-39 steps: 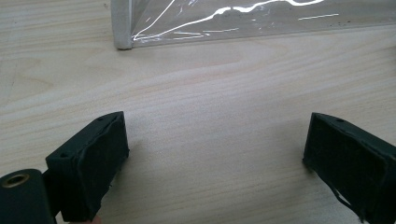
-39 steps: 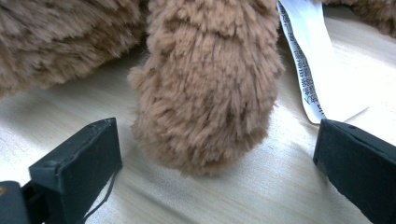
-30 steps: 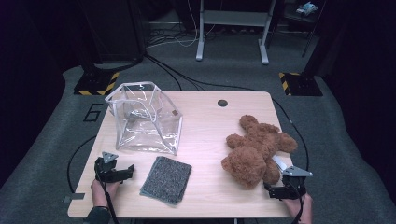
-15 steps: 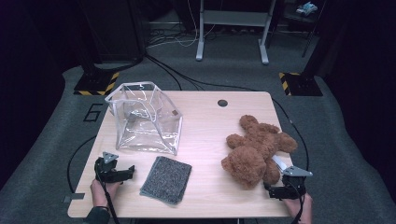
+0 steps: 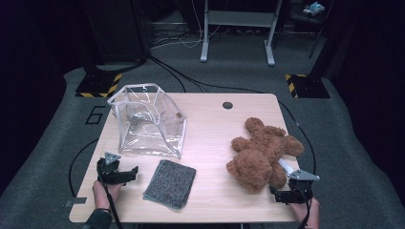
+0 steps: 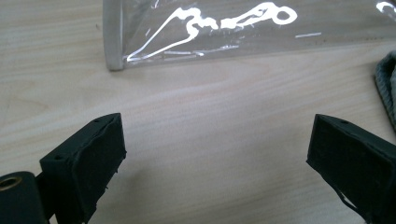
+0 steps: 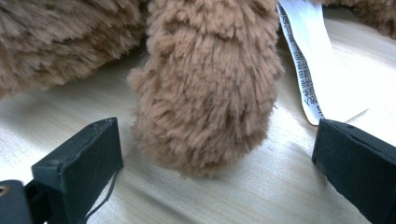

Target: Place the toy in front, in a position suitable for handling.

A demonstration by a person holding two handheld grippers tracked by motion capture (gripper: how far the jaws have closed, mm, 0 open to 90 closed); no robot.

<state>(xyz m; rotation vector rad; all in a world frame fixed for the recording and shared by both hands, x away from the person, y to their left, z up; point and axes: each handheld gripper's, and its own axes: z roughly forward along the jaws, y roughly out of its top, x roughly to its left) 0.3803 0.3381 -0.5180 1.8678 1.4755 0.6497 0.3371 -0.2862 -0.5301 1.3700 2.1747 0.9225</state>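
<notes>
Desk work at the ready: my right hand-held gripper [image 5: 282, 194] sits at the near right corner of the light wooden desk [image 5: 215, 129], jaws spread wide and holding nothing, aimed at the nearest plush limb of the shaggy brown teddy bear [image 5: 261, 152]. In the right gripper view that limb [image 7: 205, 84] lies between my two jaws but untouched, with the bear's white printed fabric label [image 7: 306, 60] trailing flat on the wood beside it. The bear lies sprawled on the right side of the desk, its near leg the closest handle I have, which I judge is why I come at it low and from the near edge.

My left hand-held gripper [image 5: 125, 172] rests at the near left, also spread and empty, over bare wood. Just right of it lies the flat dark grey speckled cloth [image 5: 170, 183]; beyond it stands the clear plastic open-topped bag [image 5: 148, 121], mouth up, its corner seam [image 6: 114, 42] plain in the left gripper view. Standing open and upright like that, the bag looks set to receive things, the bear being well apart from it.
</notes>
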